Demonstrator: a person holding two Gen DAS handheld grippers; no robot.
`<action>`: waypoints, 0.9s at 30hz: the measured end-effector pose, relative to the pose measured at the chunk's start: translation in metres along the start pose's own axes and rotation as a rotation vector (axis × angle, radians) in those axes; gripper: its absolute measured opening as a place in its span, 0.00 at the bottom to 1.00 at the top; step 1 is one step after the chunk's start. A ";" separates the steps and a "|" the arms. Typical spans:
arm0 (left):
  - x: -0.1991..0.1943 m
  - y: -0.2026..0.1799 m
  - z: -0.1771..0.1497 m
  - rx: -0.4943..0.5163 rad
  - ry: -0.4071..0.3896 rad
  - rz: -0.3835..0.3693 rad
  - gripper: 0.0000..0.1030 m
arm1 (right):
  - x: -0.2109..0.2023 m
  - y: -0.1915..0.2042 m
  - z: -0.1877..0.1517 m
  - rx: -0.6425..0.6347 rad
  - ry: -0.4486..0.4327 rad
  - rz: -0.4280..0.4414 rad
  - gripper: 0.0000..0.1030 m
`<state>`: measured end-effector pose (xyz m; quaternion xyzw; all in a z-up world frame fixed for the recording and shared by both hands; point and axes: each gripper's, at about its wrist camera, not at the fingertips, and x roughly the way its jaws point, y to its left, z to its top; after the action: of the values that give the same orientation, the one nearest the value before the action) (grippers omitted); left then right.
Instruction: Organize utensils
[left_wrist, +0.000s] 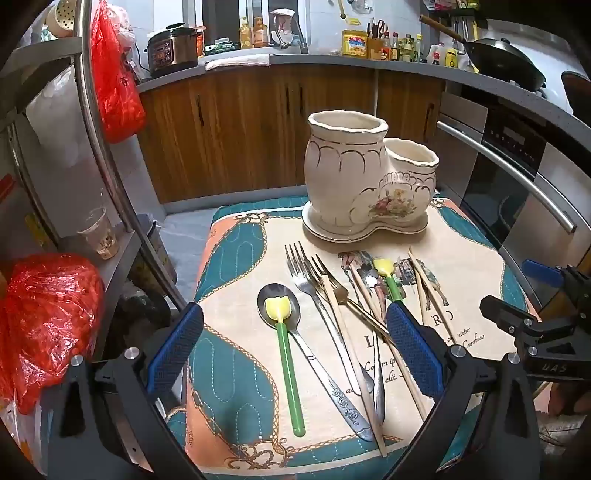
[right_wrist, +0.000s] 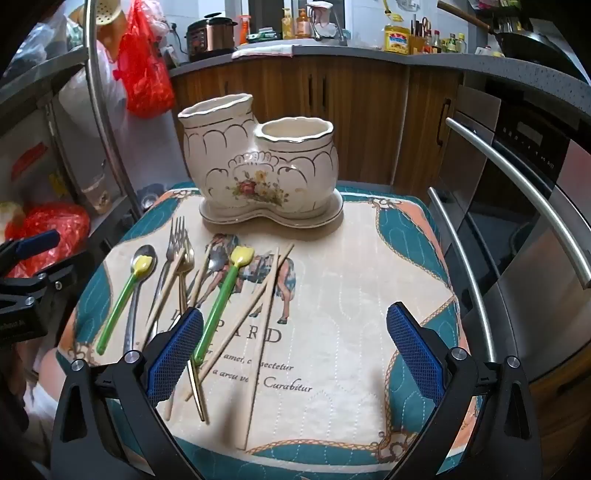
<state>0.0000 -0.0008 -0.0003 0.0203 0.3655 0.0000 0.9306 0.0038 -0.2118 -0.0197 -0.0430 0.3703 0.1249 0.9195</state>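
Note:
A cream ceramic two-pot utensil holder (left_wrist: 365, 177) (right_wrist: 258, 166) stands on its saucer at the far side of a quilted mat (left_wrist: 229, 369) (right_wrist: 351, 314). Both pots look empty. In front of it lie a steel spoon (left_wrist: 317, 362), two green-handled yellow tulip spoons (left_wrist: 286, 354) (right_wrist: 221, 295), forks (left_wrist: 314, 280) (right_wrist: 179, 240) and several wooden chopsticks (left_wrist: 430, 295) (right_wrist: 266, 295). My left gripper (left_wrist: 295, 350) is open above the spoons and forks. My right gripper (right_wrist: 295, 350) is open above the mat's near right part, beside the chopsticks.
A metal shelf rack (left_wrist: 96, 122) with red plastic bags (left_wrist: 48, 314) stands at the left. Wooden cabinets (left_wrist: 240, 125) run behind. An oven with long bar handles (right_wrist: 517, 192) is at the right. The right gripper shows in the left wrist view (left_wrist: 535, 321).

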 end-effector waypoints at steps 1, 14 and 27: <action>0.000 0.000 0.000 -0.001 -0.002 0.001 0.95 | 0.000 0.000 0.000 0.000 0.000 -0.001 0.96; 0.004 -0.004 -0.005 -0.002 0.008 -0.002 0.95 | 0.003 0.001 -0.002 0.001 0.007 0.002 0.96; 0.006 -0.004 -0.004 0.002 0.010 -0.003 0.95 | 0.003 0.001 0.001 -0.005 0.009 0.007 0.96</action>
<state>0.0015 -0.0050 -0.0075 0.0210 0.3702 -0.0015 0.9287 0.0067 -0.2102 -0.0212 -0.0444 0.3743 0.1289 0.9172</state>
